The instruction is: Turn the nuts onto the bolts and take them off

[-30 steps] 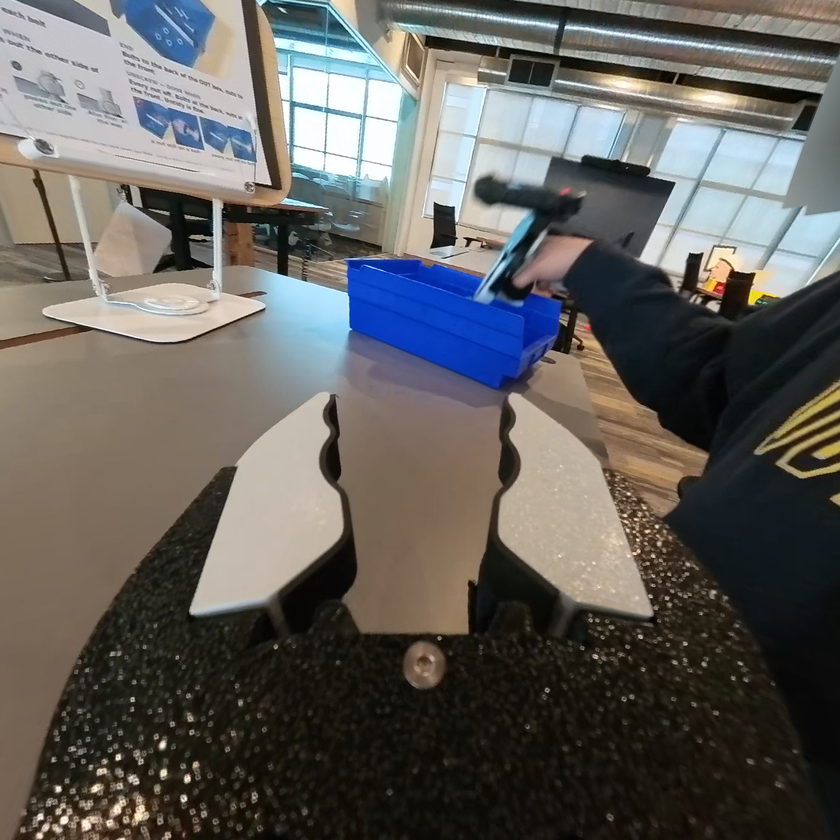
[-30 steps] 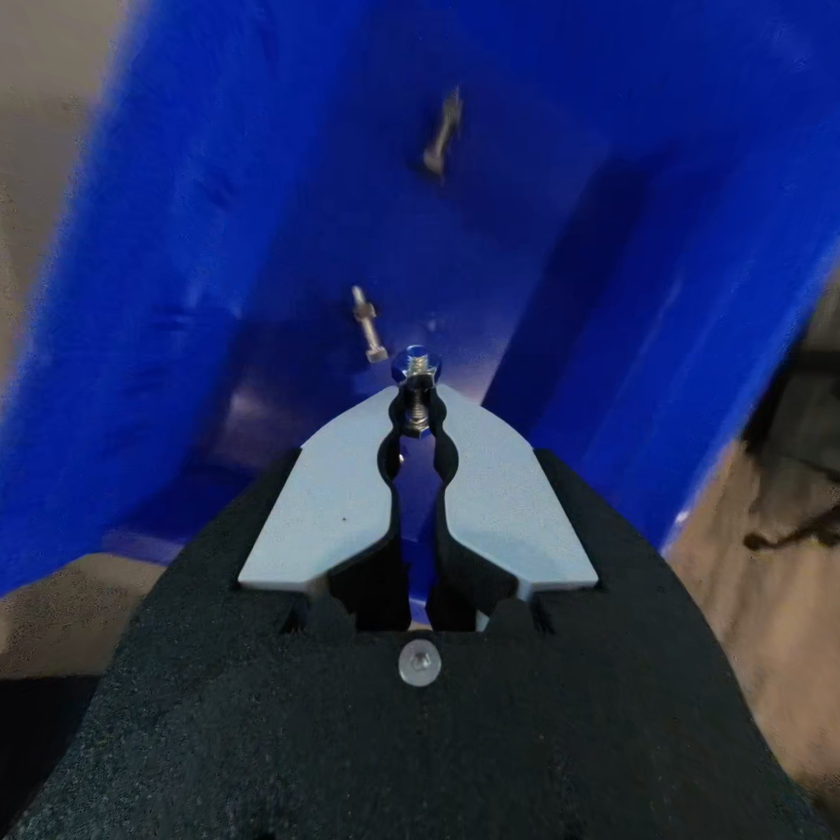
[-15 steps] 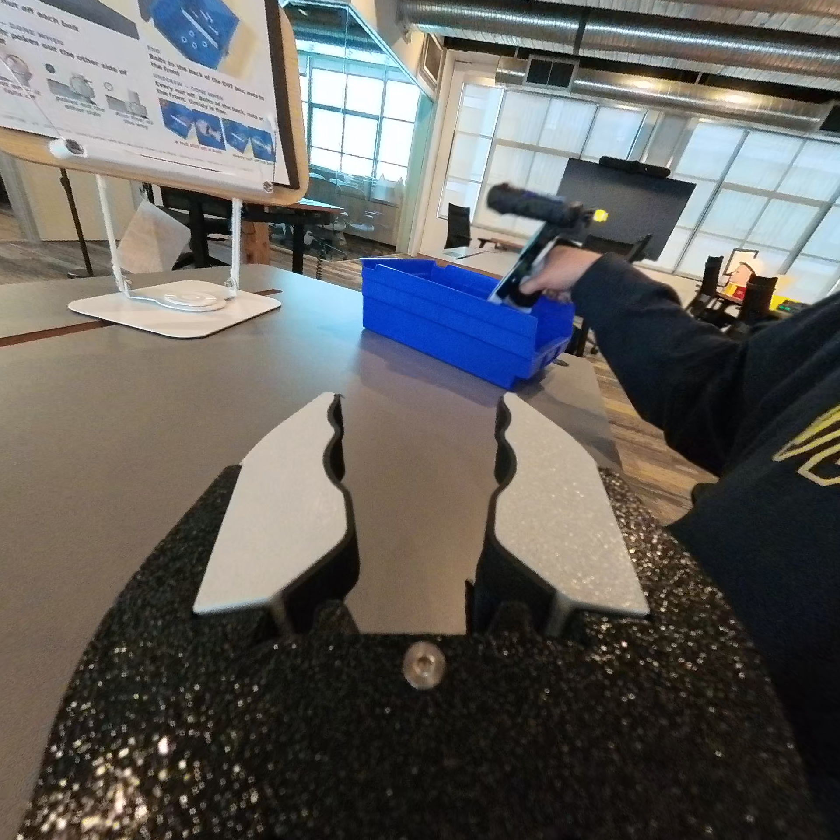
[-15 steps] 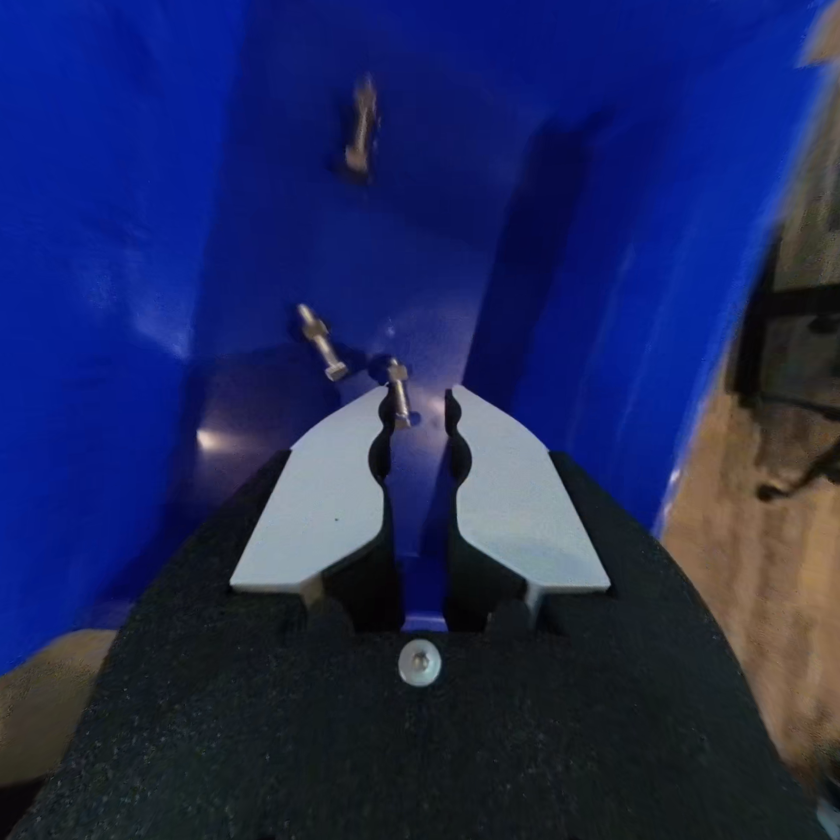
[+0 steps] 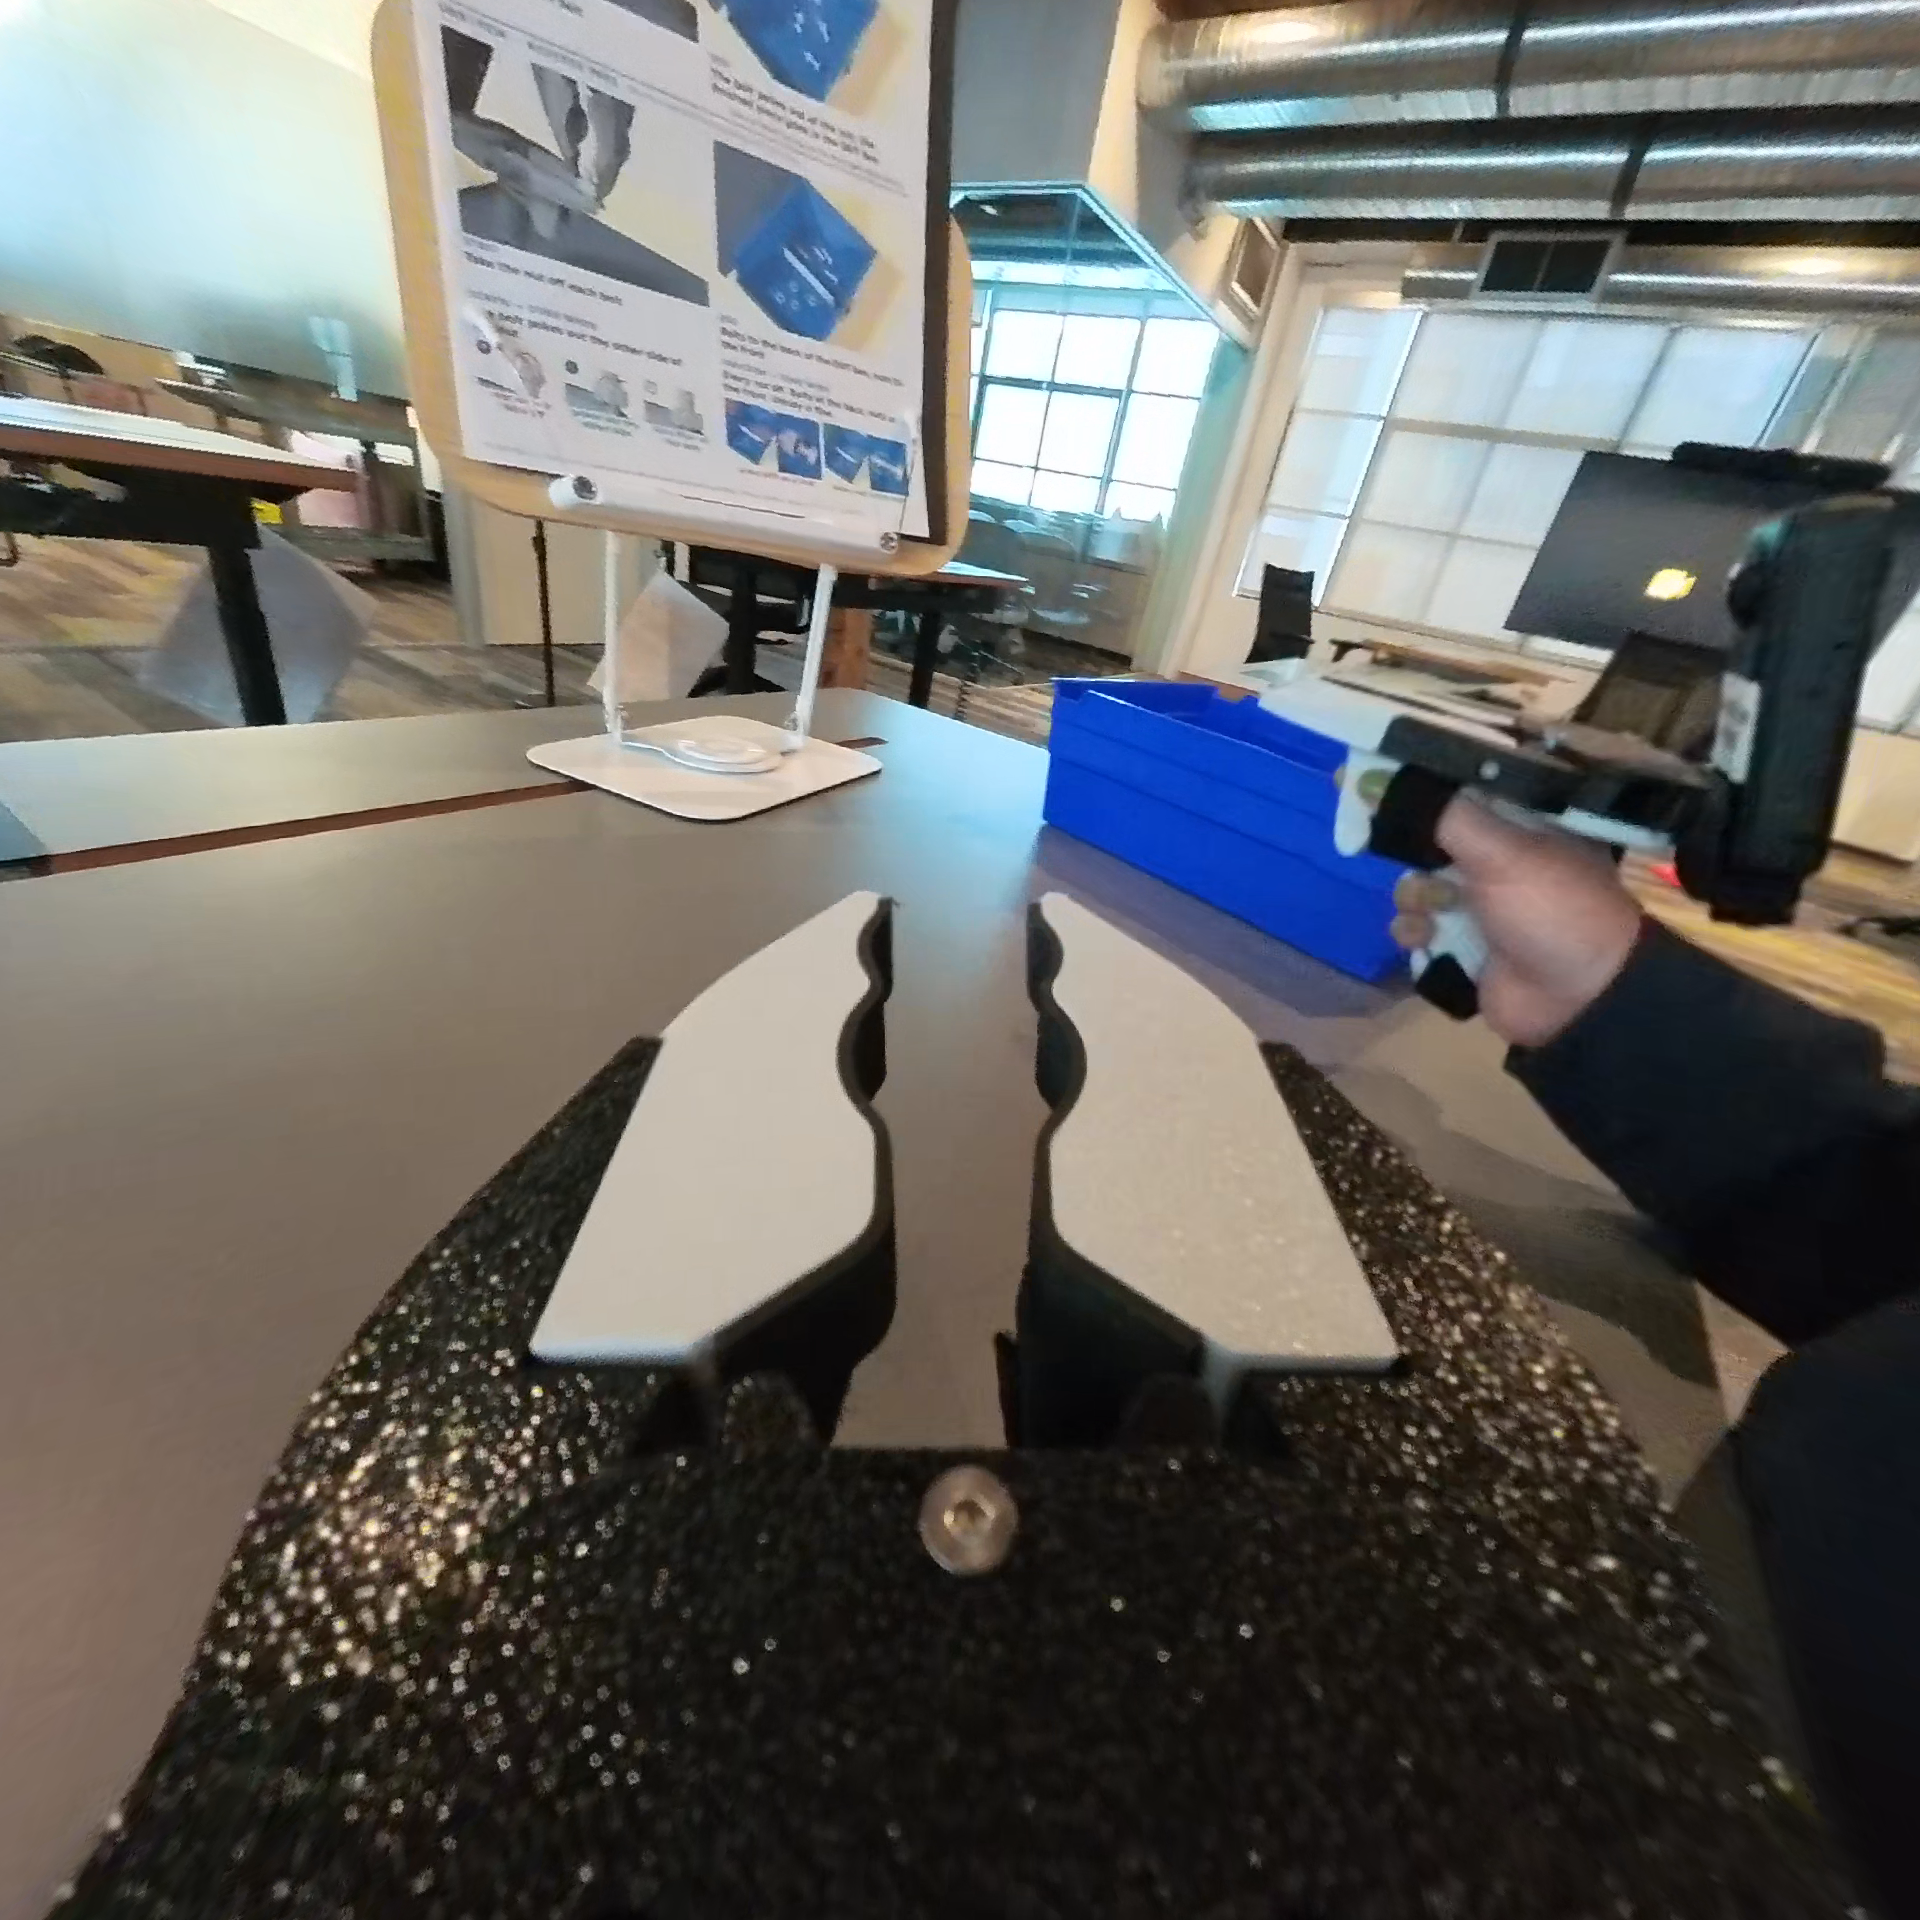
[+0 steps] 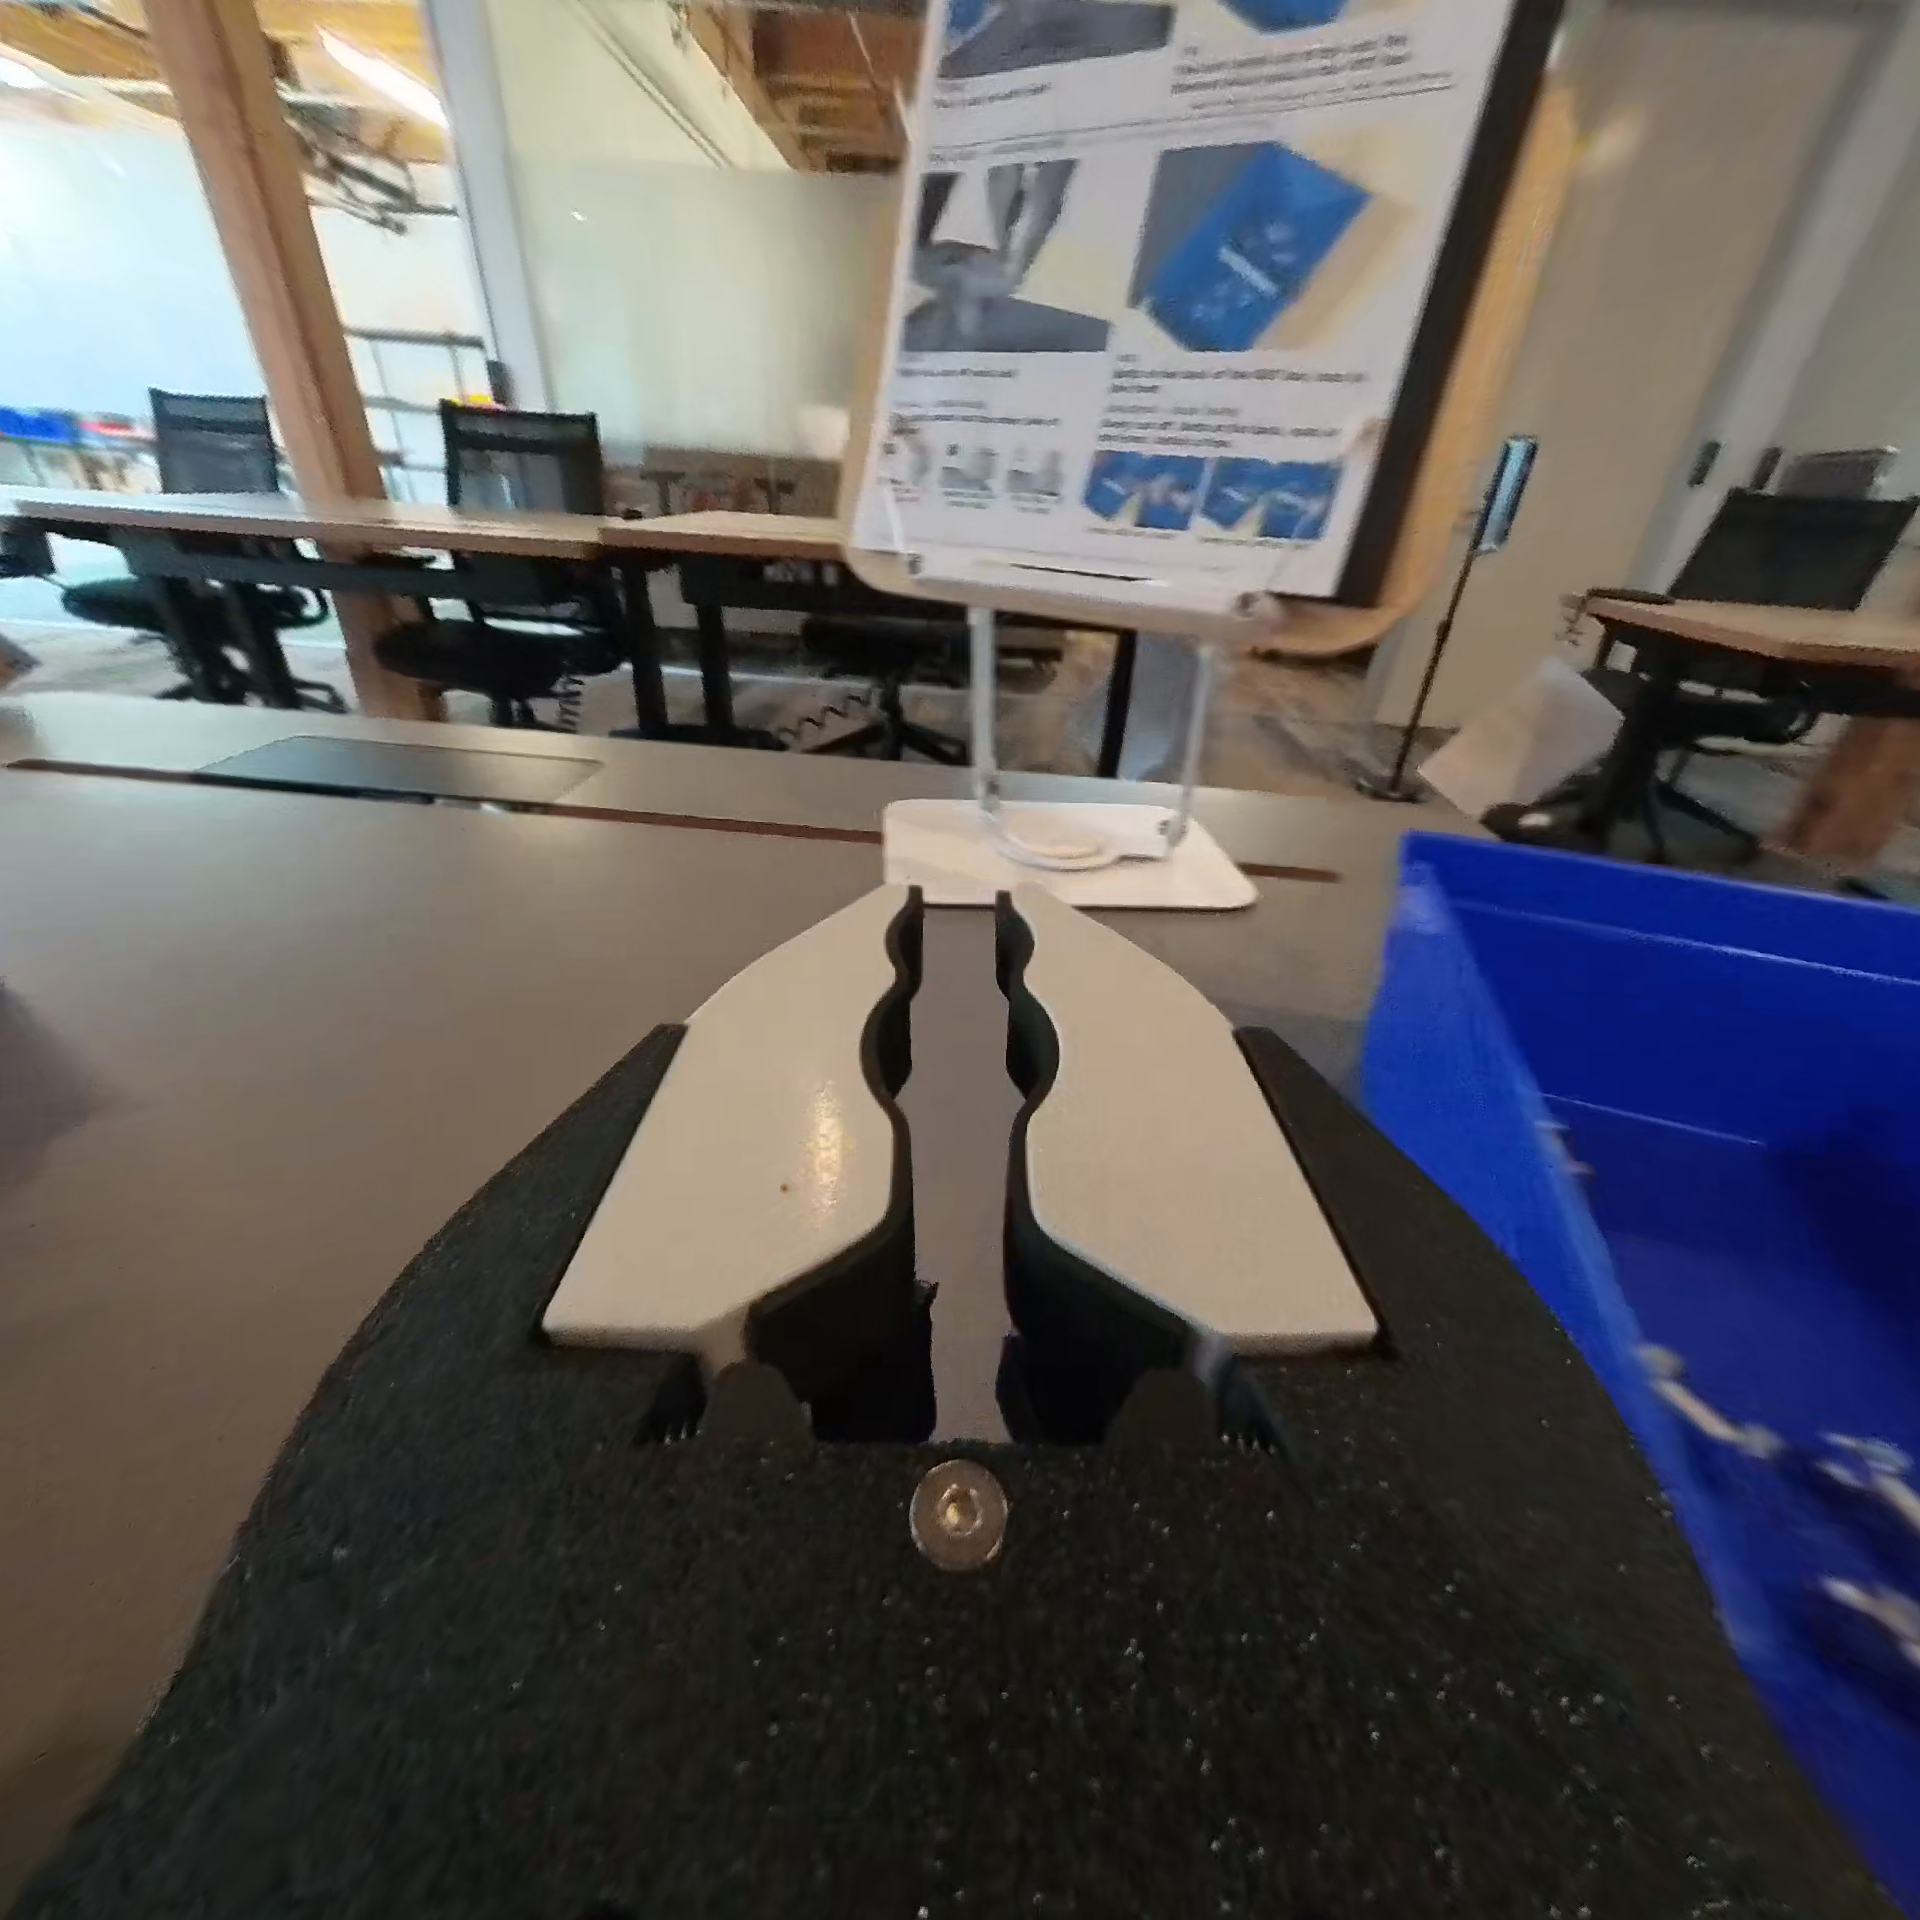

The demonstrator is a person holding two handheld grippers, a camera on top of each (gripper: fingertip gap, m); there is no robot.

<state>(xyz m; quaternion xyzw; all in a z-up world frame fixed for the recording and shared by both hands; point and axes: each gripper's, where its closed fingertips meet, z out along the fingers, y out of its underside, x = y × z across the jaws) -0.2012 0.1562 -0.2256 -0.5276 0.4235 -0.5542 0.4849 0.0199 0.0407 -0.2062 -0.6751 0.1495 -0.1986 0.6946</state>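
Observation:
A blue bin (image 5: 1195, 821) stands on the dark table (image 5: 416, 987), ahead and right of my left gripper (image 5: 958, 914). My left gripper is open and empty, low over the table. My right gripper (image 6: 956, 899) is open and empty, out of the bin and level over the table, with the bin (image 6: 1662, 1091) to its right. Blurred bolts (image 6: 1787, 1455) lie inside the bin at the right edge. The right gripper also shows in the left wrist view (image 5: 1351, 800), held by a hand (image 5: 1517, 935) in front of the bin.
An instruction sheet on a wooden board (image 5: 675, 260) stands on a white base (image 5: 707, 764) at the back of the table; it also shows in the right wrist view (image 6: 1164, 291). A dark sleeve (image 5: 1714, 1143) reaches in from the right. Desks and chairs stand beyond the table. The gap from one gripper's tips to the other's is roughly 25 centimeters.
My right gripper let go of the bolt in the bin, opened, lifted out and swung left to level over the table. My left gripper narrowed a little and turned left.

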